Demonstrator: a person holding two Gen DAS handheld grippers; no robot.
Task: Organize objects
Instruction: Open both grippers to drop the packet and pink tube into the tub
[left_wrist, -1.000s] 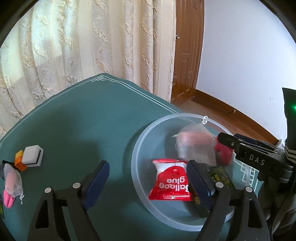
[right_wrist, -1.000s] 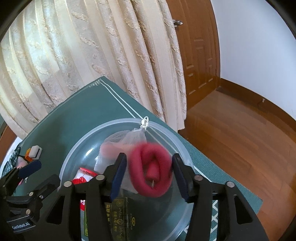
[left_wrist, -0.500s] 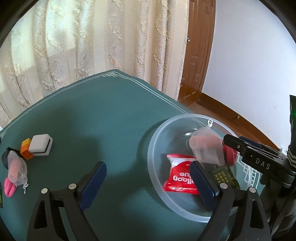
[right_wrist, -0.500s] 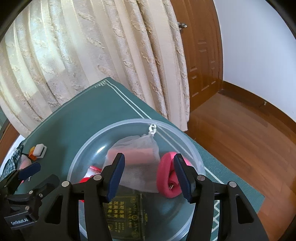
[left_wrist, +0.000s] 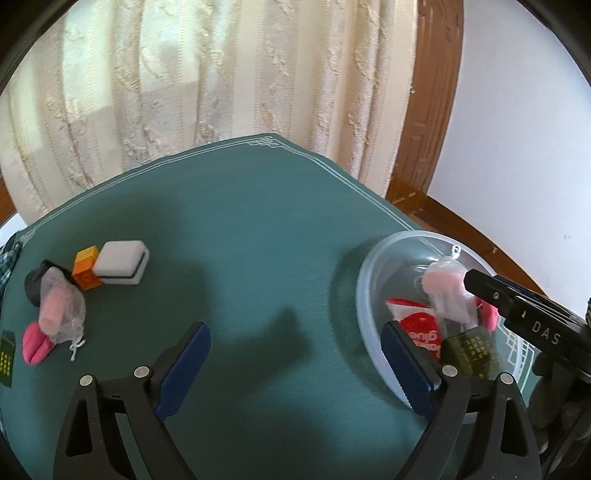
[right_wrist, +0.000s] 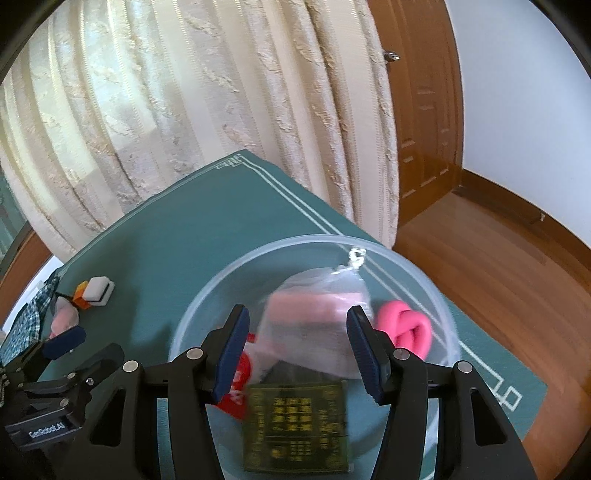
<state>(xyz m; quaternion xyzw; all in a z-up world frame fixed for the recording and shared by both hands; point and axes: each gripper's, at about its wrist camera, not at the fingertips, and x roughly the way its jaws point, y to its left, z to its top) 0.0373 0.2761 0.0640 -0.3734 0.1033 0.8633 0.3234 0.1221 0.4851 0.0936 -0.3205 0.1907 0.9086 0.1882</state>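
1. Our left gripper is released: its two blue pads stand wide apart and nothing is between them. It hangs over the green worktop.
2. Our right gripper is also released and grasps nothing. It is above the clear bowl, which stands on the worktop directly under and ahead of it.
3. Inside the bowl, between and ahead of the right gripper's pads, lies a mesh bag with something pink in it.
4. To the right of that gripper, near the bowl's wall, lies a pink ring.
5. A dark green packet lies below the gripper, close to us, and a red packet shows partly behind its left pad.
6. From the left gripper, the bowl is to the right, just beyond its right pad.
7. Far to the left of the left gripper, these things lie close together on the worktop: a white block touching an orange cube, a second mesh bag, and a pink piece partly under it.
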